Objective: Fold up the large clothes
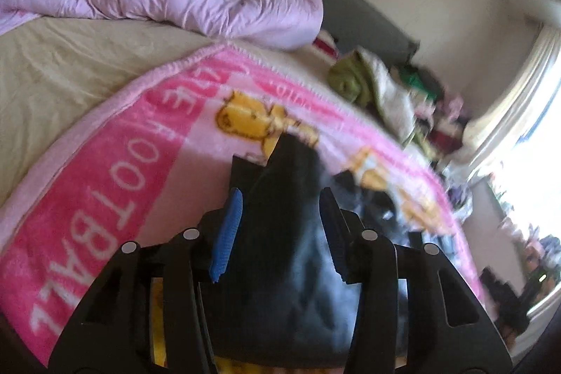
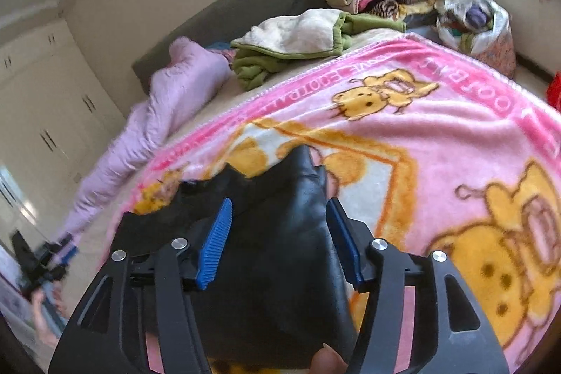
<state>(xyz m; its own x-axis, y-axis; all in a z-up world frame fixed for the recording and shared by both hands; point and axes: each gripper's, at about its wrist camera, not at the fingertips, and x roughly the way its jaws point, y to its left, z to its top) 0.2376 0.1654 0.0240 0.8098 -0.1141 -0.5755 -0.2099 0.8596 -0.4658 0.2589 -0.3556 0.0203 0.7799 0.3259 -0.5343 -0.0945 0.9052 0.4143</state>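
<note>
Both jaws parted around dark garment [image 1: 287, 233] on blanket [image 2: 438, 135].

Left gripper [image 1: 280, 219]: pointed forward and tilted down, jaws parted, blue ribbed pads [image 1: 228, 233] standing apart with dark cloth in the gap; pad contact not evident, left pad clear of the fabric. Right gripper [image 2: 280, 233]: likewise angled down, jaws parted wider, blue pads [image 2: 215, 242] both off the dark material lying between them. Fingertip [image 2: 326, 361] visible at bottom edge of right wrist view, below the jaws. Left gripper also seen small and blurred at far left of right wrist view.
</note>
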